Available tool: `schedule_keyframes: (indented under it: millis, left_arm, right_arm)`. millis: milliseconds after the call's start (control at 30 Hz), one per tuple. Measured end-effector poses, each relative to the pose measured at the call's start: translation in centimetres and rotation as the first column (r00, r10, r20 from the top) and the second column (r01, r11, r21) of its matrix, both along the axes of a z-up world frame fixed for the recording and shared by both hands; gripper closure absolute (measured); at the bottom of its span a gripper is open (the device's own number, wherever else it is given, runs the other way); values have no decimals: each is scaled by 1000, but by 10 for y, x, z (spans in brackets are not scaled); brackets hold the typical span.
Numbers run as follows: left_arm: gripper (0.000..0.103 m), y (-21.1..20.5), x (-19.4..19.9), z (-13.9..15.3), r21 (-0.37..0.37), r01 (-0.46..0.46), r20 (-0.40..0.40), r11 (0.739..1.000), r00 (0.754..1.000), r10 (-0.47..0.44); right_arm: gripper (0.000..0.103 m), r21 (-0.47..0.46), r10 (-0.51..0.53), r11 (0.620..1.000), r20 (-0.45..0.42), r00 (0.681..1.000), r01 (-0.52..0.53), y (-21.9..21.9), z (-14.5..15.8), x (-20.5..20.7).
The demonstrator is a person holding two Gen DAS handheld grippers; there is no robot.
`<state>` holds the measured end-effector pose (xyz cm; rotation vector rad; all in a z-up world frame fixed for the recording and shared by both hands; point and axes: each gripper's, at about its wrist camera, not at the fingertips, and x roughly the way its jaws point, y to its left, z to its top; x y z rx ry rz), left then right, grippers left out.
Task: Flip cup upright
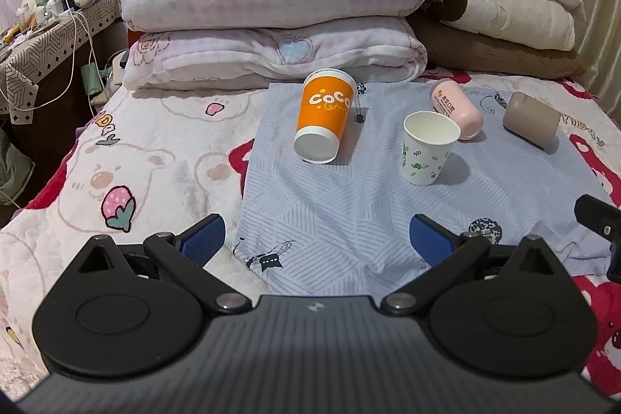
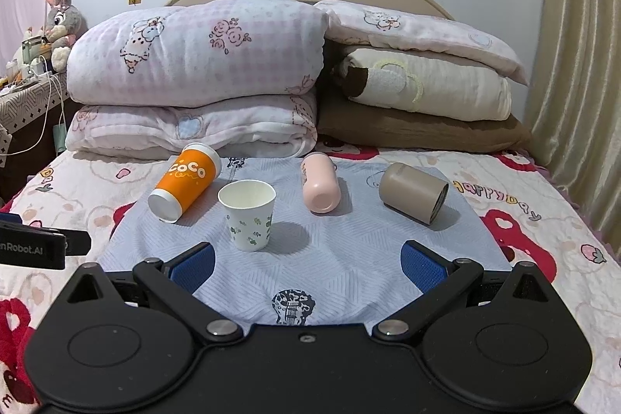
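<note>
Both tools are hovering low over the bed: the left gripper (image 1: 316, 239) and right gripper (image 2: 308, 264) are spread wide, holding nothing. On the blue cloth (image 2: 349, 258), the paper cup (image 2: 248, 214) is standing upright. The orange cup (image 2: 186, 183), pink bottle (image 2: 320, 187) and brown cup (image 2: 413, 193) are lying on their sides, probably remaining work.
</note>
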<state>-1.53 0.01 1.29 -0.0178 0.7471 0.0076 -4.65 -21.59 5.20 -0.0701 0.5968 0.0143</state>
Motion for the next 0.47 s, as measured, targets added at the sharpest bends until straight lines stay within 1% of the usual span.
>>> schedule_keyframes:
  millis: [467]
  left_arm:
    - [0,2,1,2,7,2,-6,1000,1000,-2]
  right_arm:
    - [0,-3,-10,1000,-6,1000,10,-2,0,1]
